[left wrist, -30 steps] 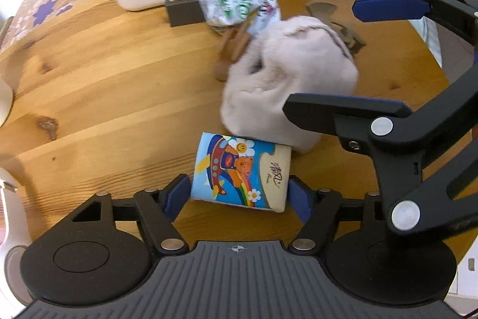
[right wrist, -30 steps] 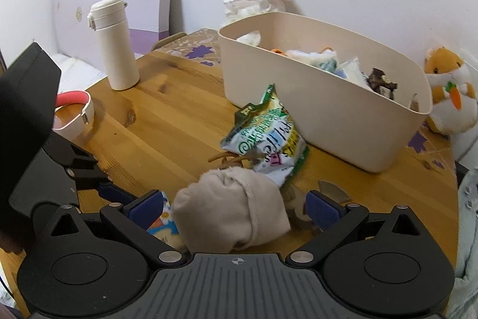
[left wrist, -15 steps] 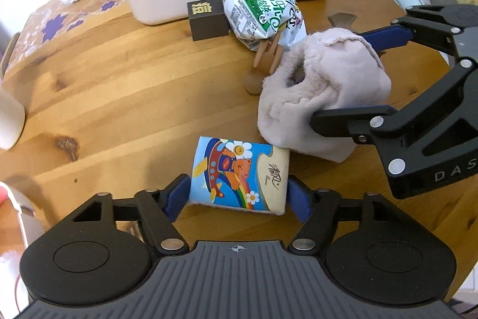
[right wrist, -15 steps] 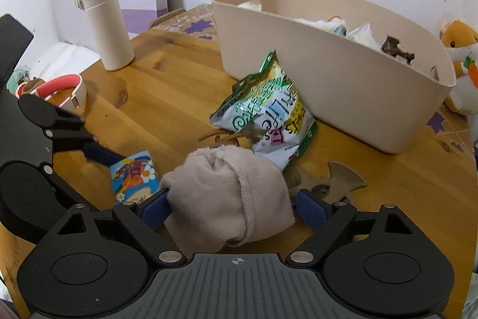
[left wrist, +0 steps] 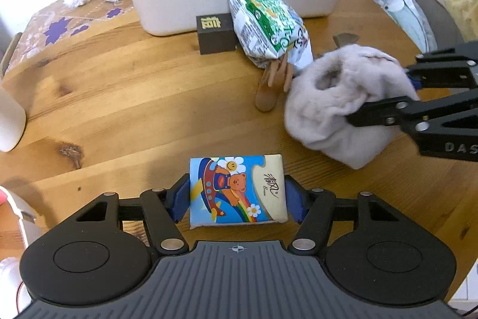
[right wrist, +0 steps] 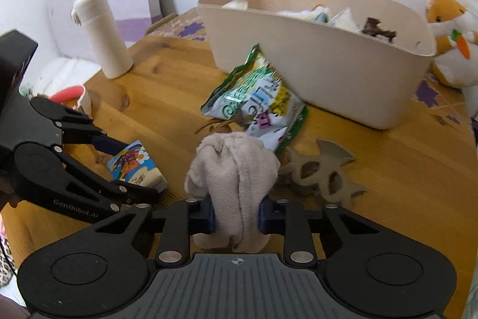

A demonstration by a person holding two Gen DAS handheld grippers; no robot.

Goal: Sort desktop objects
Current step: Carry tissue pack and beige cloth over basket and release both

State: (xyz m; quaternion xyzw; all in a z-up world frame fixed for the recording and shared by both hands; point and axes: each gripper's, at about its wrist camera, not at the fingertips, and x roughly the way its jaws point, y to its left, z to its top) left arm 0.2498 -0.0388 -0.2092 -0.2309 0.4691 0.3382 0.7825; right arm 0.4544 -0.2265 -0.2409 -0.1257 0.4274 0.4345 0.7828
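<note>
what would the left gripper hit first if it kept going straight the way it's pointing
The tissue pack already sits between the left gripper's closing pads, which flank it closely. Pushing on, the tips would probably meet the wooden table just beneath; depth is hard to judge.

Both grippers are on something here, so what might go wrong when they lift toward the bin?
1. The right gripper, whose jaws have just been closing, pinches only the near end of the soft beige rolled cloth; it may sag or unroll and drag the green-and-white snack bag beside it.
2. The left gripper brackets the cartoon-printed tissue pack, its jaws just closing; the slick pack may slip.
3. The grippers sit close and may collide.
</note>
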